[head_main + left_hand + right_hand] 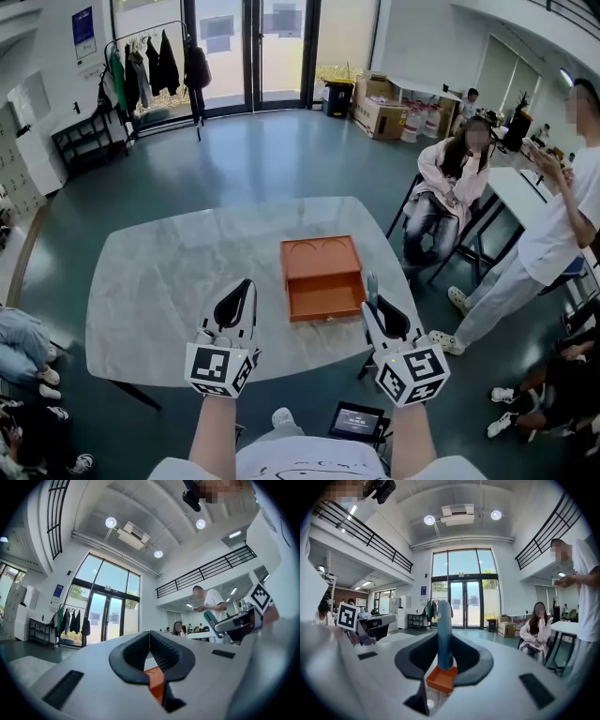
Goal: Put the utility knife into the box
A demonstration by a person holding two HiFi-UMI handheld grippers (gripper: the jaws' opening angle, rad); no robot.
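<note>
The utility knife (372, 286) is a blue-grey handle standing upright between the jaws of my right gripper (374, 302), which is shut on it. In the right gripper view the knife (444, 634) rises out of the jaws, with the orange box (442, 679) showing below it. The open orange box (322, 277) lies on the marble table (159, 281), between and just beyond the two grippers. My left gripper (246, 286) is shut with nothing in it, left of the box. In the left gripper view the jaws of the left gripper (149, 633) meet, with a strip of the box (156, 681) beneath.
A person sits (450, 178) and another stands (562, 216) right of the table, beside a second desk (520, 192). A small screen device (354, 422) lies on the floor near my feet. Cardboard boxes (380, 112) and a clothes rack (150, 66) stand far back.
</note>
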